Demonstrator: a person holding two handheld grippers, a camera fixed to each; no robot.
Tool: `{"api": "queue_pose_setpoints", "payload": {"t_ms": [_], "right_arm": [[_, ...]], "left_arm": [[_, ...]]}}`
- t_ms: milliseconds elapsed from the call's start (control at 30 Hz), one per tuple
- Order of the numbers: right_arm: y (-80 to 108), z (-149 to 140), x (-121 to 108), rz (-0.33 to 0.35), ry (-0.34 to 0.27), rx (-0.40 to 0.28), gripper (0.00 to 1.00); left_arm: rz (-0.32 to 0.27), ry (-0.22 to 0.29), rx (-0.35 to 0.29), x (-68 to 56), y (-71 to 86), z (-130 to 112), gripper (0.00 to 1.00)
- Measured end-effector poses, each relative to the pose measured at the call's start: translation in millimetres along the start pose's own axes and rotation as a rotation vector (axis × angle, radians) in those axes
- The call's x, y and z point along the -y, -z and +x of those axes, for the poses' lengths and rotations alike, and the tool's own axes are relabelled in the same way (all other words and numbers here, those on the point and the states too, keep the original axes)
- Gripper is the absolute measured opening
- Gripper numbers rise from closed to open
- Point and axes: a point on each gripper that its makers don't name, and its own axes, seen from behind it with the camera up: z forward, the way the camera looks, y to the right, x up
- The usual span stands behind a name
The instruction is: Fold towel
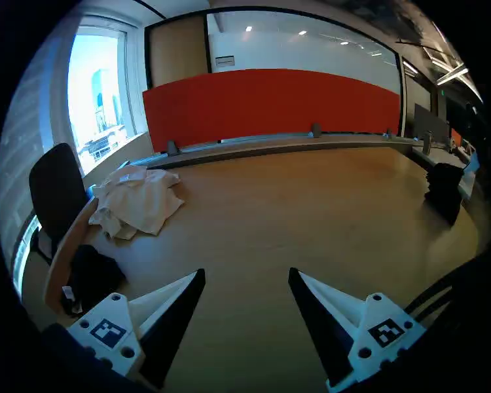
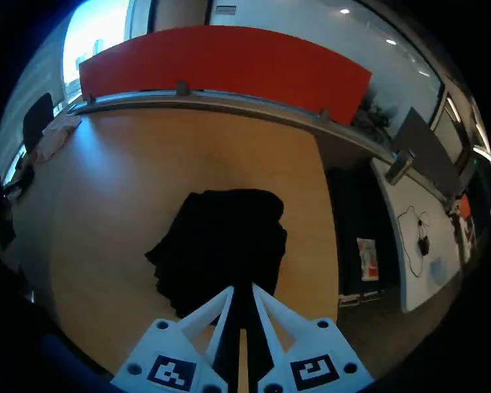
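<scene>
A black towel (image 2: 219,242) lies bunched in a low heap on the wooden table (image 2: 147,170), near its right edge. My right gripper (image 2: 243,288) sits at the heap's near edge. Its fingers are drawn almost together, with dark cloth in the narrow gap between them. From the left gripper view the same black heap (image 1: 445,187) shows far off at the right. My left gripper (image 1: 245,274) hangs open above bare table (image 1: 278,209), holding nothing. A rumpled pile of cream towels (image 1: 137,200) rests at the table's far left corner, also seen as cream towels (image 2: 55,137) from the right gripper view.
A red partition (image 1: 272,105) runs along the table's far edge. A black chair (image 1: 55,190) stands by the window at the left. A dark cloth (image 1: 91,275) lies at the table's near left edge. Right of the table the floor drops away beside a white wall (image 2: 416,236).
</scene>
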Motion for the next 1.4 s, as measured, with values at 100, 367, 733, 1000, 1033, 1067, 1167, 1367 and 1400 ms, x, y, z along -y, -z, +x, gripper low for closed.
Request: {"api": "queue_pose_setpoints", "payload": {"t_ms": [100, 367, 733, 1000, 1033, 1067, 1167, 1367, 1400], "right_arm": [[-4.0, -7.5, -3.2, -0.007, -0.005, 0.018, 0.05], [-16.3, -32.3, -13.0, -0.019, -0.043, 0.071, 0.05], [-33.7, -56.3, -22.7, -0.039, -0.106, 0.119, 0.05], [-42.9, -62.3, -23.4, -0.052, -0.12, 0.141, 0.05], [-44.0, -62.8, -23.5, -0.053, -0.122, 0.142, 0.05], [-45.0, -63.3, -23.5, -0.053, -0.124, 0.144, 0.05], [-48.6, -66.1, -24.7, -0.059, -0.135, 0.152, 0.05], [-55.5, -72.2, -27.8, -0.071, -0.169, 0.165, 0.05], [-56.5, -73.1, -28.1, -0.073, -0.174, 0.167, 0.05]], "left_arm": [[0.004, -0.002, 0.001, 2.1, 1.0, -0.3, 0.94], [0.016, -0.003, 0.005, 7.6, 3.8, -2.7, 0.94], [0.024, -0.006, 0.014, 9.6, 8.1, -7.5, 0.94], [0.027, -0.01, 0.014, 10.0, 9.0, -7.2, 0.95], [0.027, -0.01, 0.014, 9.9, 9.0, -7.2, 0.95], [0.027, -0.01, 0.014, 9.9, 9.0, -7.2, 0.94], [0.027, -0.011, 0.014, 9.1, 9.3, -7.5, 0.94], [0.027, -0.015, 0.018, 8.0, 9.7, -9.3, 0.94], [0.028, -0.016, 0.018, 7.8, 9.9, -9.7, 0.94]]}}
